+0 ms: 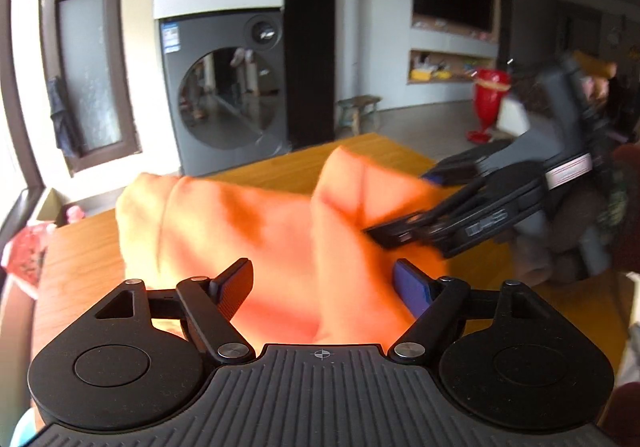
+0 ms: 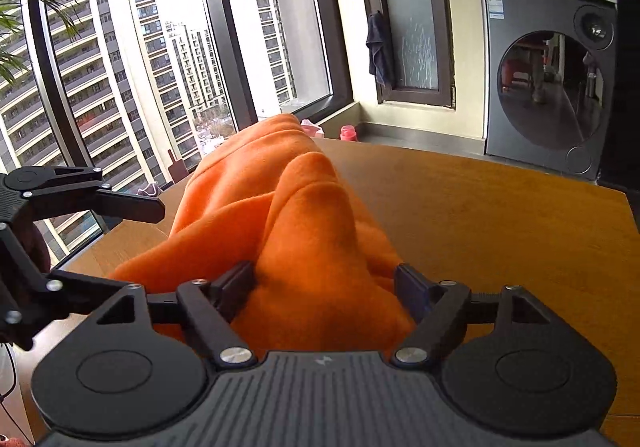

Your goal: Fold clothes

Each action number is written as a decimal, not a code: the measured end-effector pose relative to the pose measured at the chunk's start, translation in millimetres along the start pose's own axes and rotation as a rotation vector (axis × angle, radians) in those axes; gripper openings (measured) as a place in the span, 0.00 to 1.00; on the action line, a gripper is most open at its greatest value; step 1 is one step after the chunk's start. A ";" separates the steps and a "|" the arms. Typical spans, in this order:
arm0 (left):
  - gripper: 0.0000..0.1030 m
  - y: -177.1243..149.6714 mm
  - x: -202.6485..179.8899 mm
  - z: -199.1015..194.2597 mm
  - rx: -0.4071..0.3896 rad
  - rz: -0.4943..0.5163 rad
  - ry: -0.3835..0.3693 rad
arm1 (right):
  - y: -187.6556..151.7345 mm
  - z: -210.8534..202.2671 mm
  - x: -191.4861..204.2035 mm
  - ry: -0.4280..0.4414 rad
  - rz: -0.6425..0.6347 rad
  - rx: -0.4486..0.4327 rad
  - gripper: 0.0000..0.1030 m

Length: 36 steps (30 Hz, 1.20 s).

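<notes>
Left wrist view: left gripper (image 1: 324, 285), fingers apart, straddles a bunched orange garment (image 1: 248, 231) on the table (image 1: 80, 259), ready to pinch.

Right wrist view: right gripper (image 2: 324, 287), fingers apart, straddles a raised fold.

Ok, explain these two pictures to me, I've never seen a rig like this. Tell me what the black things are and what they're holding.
There is no robot here. A person holds a gripper in each hand, and each gripper has a camera looking out along its two fingers. One picture looks out from the left gripper, the other from the right gripper. Each picture also shows the other gripper from the side. A bunched orange fleece garment lies on the wooden table, waiting to be folded. Both pairs of fingers stand open around its folds, and neither clearly pinches it.
</notes>
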<state>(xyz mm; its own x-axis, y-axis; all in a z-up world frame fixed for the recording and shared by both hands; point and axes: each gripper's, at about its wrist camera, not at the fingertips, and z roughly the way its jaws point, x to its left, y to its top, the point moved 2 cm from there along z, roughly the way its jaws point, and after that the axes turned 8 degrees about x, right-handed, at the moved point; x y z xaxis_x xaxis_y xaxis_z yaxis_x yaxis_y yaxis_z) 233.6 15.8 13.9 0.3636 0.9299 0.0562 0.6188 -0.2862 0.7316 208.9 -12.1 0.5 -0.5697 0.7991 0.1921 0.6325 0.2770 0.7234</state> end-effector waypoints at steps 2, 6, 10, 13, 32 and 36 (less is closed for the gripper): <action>0.81 -3.0 7.5 10.0 0.027 -0.020 0.012 | -4.8 -15.5 -6.1 -0.011 0.070 -0.036 0.82; 0.84 -8.4 22.6 8.1 0.042 -0.080 -0.018 | -12.7 -38.9 -13.2 -0.109 0.106 -0.142 0.83; 0.85 -12.0 28.0 9.2 0.048 -0.092 -0.018 | -11.9 -9.4 -14.7 -0.207 0.058 -0.067 0.93; 0.85 -14.7 33.7 8.7 0.050 -0.113 -0.026 | -8.7 2.1 -13.0 -0.243 0.048 -0.046 0.99; 0.71 -11.1 13.5 7.8 0.034 -0.103 -0.178 | -41.1 5.3 -26.8 0.104 0.489 -0.057 0.61; 0.72 -4.5 -19.5 8.5 0.015 -0.011 -0.309 | -15.0 4.3 -33.5 -0.012 0.332 -0.056 0.61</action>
<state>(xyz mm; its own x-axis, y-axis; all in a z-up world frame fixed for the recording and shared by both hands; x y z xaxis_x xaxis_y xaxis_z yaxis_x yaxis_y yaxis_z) 229.6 -3.1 3.7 0.5499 0.8192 -0.1631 0.6336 -0.2818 0.7205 220.7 -40.8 -19.6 -0.3305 0.8473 0.4158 0.7523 -0.0295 0.6582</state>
